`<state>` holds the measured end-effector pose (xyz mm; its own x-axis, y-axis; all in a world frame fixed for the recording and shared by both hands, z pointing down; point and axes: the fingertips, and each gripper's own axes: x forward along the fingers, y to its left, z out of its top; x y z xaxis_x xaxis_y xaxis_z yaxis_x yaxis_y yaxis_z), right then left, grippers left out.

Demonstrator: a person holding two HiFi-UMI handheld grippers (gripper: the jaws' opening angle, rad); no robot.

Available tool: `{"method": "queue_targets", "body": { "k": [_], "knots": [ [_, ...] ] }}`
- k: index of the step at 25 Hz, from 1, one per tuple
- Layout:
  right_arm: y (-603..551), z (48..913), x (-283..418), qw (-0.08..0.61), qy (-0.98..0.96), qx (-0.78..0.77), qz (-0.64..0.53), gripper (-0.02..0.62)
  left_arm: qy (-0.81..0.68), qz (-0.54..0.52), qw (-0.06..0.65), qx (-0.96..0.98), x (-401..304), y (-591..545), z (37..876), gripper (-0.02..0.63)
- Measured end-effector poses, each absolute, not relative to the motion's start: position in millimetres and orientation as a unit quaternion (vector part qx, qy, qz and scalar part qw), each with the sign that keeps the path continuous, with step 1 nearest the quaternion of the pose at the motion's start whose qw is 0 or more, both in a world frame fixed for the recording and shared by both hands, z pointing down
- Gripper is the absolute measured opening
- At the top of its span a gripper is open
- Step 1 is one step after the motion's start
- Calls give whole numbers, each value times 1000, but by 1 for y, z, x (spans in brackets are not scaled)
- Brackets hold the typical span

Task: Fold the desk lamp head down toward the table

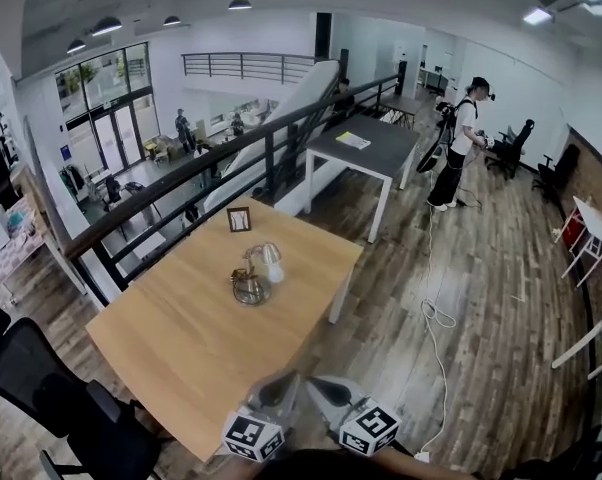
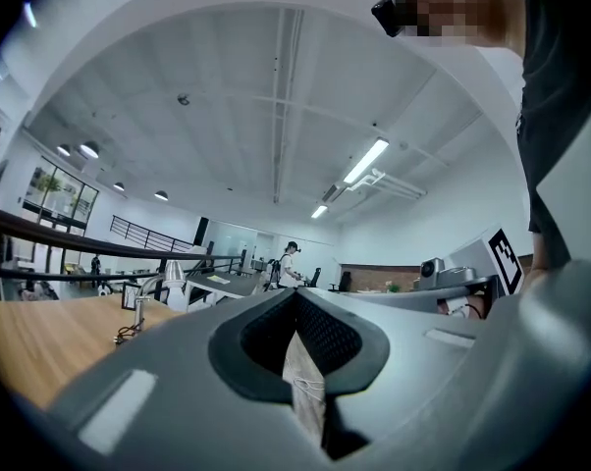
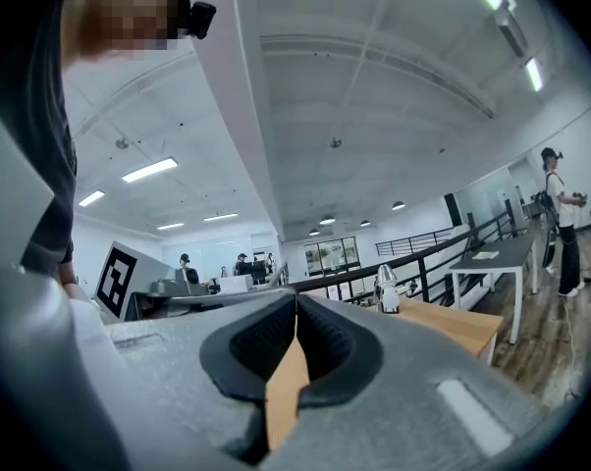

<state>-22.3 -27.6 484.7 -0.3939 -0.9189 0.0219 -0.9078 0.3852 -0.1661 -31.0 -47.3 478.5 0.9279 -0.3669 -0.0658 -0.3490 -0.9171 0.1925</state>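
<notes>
Not begun: the lamp (image 1: pixel 257 271) stands untouched mid-frame on the desk (image 1: pixel 181 343); left gripper (image 1: pixel 279 386) and right gripper (image 1: pixel 321 388), bottom centre, jaws closed, empty.

We see a bright, evenly lit room. Round ceiling lamps (image 1: pixel 239 4) and long tube lights (image 2: pixel 364 162) burn out to white, and daylight comes through the tall windows (image 1: pixel 106 88). The counter (image 1: pixel 181 338) throws only a soft shadow along its right edge. Every view bulges, with straight lines bowing and corners darkening to black.
</notes>
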Motion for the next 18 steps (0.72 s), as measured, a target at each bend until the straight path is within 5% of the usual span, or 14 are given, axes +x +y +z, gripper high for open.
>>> {"method": "queue_targets", "body": {
  "k": [18],
  "knots": [
    [-136, 494, -22, 19, 877, -473, -83, 14, -287, -50, 100, 951, -42, -155, 490, 2]
  ]
}}
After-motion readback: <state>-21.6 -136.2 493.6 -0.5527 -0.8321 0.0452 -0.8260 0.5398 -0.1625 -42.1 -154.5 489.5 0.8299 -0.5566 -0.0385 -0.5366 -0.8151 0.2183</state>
